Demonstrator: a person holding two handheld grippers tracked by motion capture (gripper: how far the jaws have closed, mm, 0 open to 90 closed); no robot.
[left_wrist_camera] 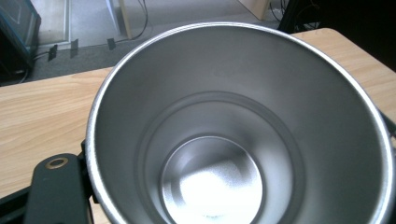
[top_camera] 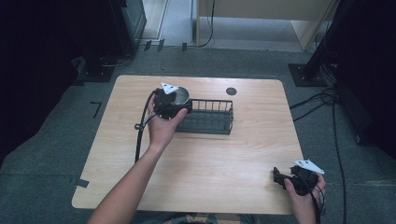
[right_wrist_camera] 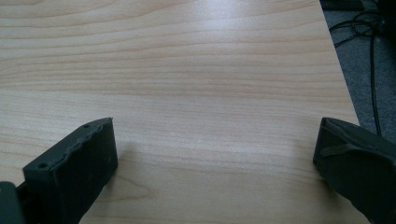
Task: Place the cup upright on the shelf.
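The left gripper [top_camera: 173,103] holds a steel cup [left_wrist_camera: 243,126] between its jaws at the wire basket's [top_camera: 208,117] left end, while the right gripper [right_wrist_camera: 215,158], jaws wide, rests near the table's [top_camera: 210,158] near right corner.

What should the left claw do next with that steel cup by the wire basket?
Probably carry the steel cup a little rightward over the wire basket and lower it in. The left claw holds the cup at the basket's left end, the cup looks empty, and the right claw sits open, away from the basket.
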